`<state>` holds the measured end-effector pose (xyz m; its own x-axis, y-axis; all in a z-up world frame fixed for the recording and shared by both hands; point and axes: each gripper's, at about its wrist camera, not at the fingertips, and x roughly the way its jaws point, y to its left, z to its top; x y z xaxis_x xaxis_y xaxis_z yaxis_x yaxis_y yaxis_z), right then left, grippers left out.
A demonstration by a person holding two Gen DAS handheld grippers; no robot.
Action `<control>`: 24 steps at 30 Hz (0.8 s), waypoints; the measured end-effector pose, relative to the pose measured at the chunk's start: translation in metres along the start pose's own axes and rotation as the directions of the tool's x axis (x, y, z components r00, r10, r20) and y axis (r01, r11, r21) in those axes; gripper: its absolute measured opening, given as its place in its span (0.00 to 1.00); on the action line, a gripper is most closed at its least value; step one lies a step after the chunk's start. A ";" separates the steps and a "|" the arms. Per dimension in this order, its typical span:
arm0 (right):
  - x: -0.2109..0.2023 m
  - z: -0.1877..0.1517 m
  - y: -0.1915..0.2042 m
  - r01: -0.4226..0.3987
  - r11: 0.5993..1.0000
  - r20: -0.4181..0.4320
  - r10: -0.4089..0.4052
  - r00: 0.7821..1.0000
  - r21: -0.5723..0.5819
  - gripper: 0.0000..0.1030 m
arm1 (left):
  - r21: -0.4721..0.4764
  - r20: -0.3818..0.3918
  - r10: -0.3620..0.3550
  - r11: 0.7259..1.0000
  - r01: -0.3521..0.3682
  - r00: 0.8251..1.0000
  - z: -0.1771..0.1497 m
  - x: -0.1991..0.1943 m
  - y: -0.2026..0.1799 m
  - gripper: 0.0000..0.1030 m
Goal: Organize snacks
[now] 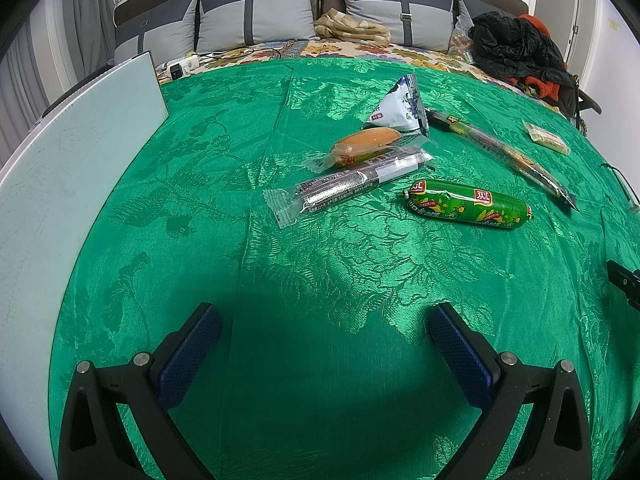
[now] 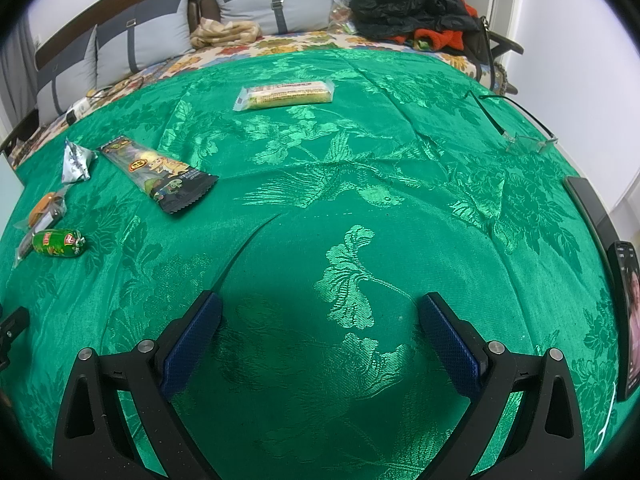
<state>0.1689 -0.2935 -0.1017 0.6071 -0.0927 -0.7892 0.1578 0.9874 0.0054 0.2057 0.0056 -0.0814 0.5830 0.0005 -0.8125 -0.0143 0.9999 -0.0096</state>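
- Your snacks lie scattered on the green brocade cloth [image 1: 328, 280]; take the green sausage [image 1: 468, 204] as your landmark, lying on its side toward the right of the left wrist view.
- Just left of the sausage lies the dark, silver-banded stick pack [image 1: 348, 184], running diagonally, its near end sealed in clear plastic.
- Behind that pack, touching it, sits the wrapped bun [image 1: 364, 146], orange-brown in clear film.
- Beyond the bun, further from the sausage, stands the blue-and-white triangular pouch [image 1: 400, 108], peak tilted upward.
- Right behind the sausage runs the long cartoon-printed pack [image 1: 504, 152], one end near the pouch, the other past the sausage's right tip.
- Well beyond the sausage to the right lies the yellow wafer bar [image 1: 546, 138], apart from the rest; in your right wrist view it lies alone, mid-cloth.
- Your left gripper [image 1: 324, 344] hangs over bare cloth on the near side of the sausage, fingers spread wide, nothing between them.
- Your right gripper [image 2: 320, 328] is likewise over bare cloth, far right of the sausage, fingers spread wide and empty.
- A pale board [image 1: 72, 184] stands far left of the sausage at the cloth's edge.
- Grey pillows [image 1: 256, 12] and a heap of black and red clothing [image 1: 516, 48] lie far behind it.
- Eyeglasses [image 2: 516, 136] and a phone [image 2: 628, 316] rest on the cloth's far right side.
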 end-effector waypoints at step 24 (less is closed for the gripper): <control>0.001 0.001 0.003 0.006 1.000 -0.001 -0.006 1.000 0.011 0.98 | -0.001 0.000 -0.003 1.000 0.003 1.000 -0.001 0.001 0.002 1.00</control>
<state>0.1706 -0.2908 -0.1019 0.6053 -0.0988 -0.7898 0.1699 0.9854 0.0069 0.2057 0.0074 -0.0827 0.5832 -0.0029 -0.8123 -0.0134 0.9998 -0.0132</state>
